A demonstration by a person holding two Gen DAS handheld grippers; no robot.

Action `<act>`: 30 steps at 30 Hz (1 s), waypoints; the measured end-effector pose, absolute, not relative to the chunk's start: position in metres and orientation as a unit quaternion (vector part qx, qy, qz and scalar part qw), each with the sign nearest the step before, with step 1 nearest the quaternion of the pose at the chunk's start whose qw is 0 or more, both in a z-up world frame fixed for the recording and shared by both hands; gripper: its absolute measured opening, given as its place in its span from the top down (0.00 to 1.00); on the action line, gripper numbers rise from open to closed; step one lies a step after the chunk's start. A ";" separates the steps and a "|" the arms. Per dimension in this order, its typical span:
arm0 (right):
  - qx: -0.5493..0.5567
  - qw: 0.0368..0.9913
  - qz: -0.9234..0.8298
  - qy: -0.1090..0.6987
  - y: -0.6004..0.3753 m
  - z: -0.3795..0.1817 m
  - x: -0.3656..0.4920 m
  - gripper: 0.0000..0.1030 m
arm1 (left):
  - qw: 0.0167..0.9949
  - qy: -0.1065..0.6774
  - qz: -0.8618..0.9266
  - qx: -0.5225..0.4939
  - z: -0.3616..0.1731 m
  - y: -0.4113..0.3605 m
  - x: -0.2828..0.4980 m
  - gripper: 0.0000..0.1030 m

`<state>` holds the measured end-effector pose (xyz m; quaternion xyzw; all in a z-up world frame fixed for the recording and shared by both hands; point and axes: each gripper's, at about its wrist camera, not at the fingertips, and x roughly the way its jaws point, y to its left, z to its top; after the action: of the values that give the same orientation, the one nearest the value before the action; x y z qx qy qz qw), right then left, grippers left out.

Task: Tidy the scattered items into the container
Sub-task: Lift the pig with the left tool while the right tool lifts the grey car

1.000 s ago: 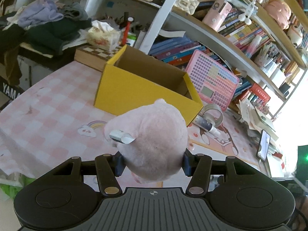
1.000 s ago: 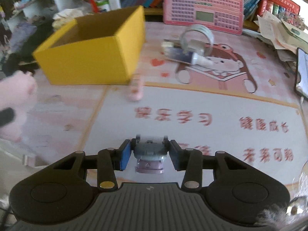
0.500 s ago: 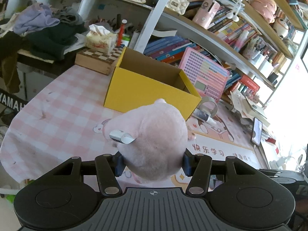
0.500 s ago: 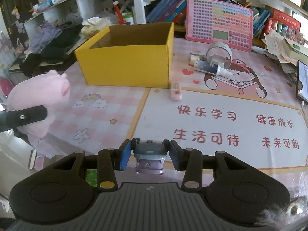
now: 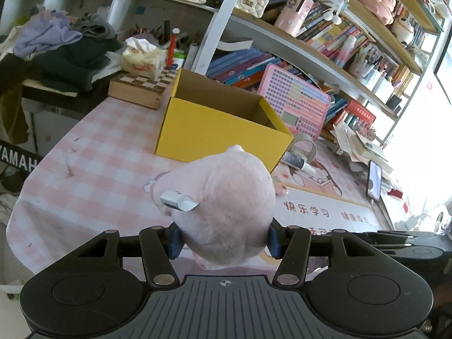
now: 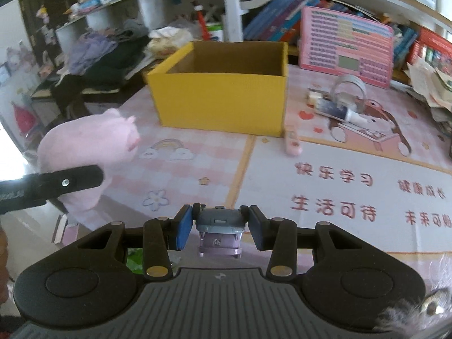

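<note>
We see our right gripper [image 6: 217, 227] clamping a small grey-and-lilac toy car [image 6: 219, 230]; ahead stands the open yellow cardboard box [image 6: 223, 96], and our left gripper's finger [image 6: 56, 183] presses the pink plush pig [image 6: 87, 155].

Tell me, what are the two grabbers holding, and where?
Left gripper squeezes the pink plush pig around its body. Right gripper pinches the small toy car by its sides.

The left wrist camera looks forward along its fingers from above the near table edge, the yellow box [image 5: 223, 130] at twelve o'clock and shelves beyond. The right wrist camera sits lower and looks the same way, the box [image 6: 223, 104] at twelve o'clock. Both share the box, the pink plush [image 5: 228, 212] [image 6: 84, 158], at nine o'clock in the right view, and the pink keyboard toy [image 5: 296, 107] [image 6: 346, 45].
</note>
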<state>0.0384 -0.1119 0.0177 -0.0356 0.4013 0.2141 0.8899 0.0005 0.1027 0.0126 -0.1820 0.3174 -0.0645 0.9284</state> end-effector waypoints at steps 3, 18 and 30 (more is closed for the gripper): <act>-0.038 0.887 0.218 0.405 -0.105 0.016 0.039 0.61 | 0.929 0.316 -0.062 -0.183 0.013 0.108 0.002 0.47; -0.029 0.892 0.221 0.394 -0.094 0.019 0.045 0.61 | 0.931 0.314 -0.075 -0.169 0.014 0.119 0.006 0.47; -0.035 0.888 0.226 0.399 -0.089 0.015 0.059 0.61 | 0.931 0.312 -0.057 -0.179 0.012 0.123 0.014 0.47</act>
<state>0.0586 -0.0893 0.0147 -0.0346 0.3987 0.2261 0.8881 0.0145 0.1233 0.0124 -0.1793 0.3124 -0.0573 0.9311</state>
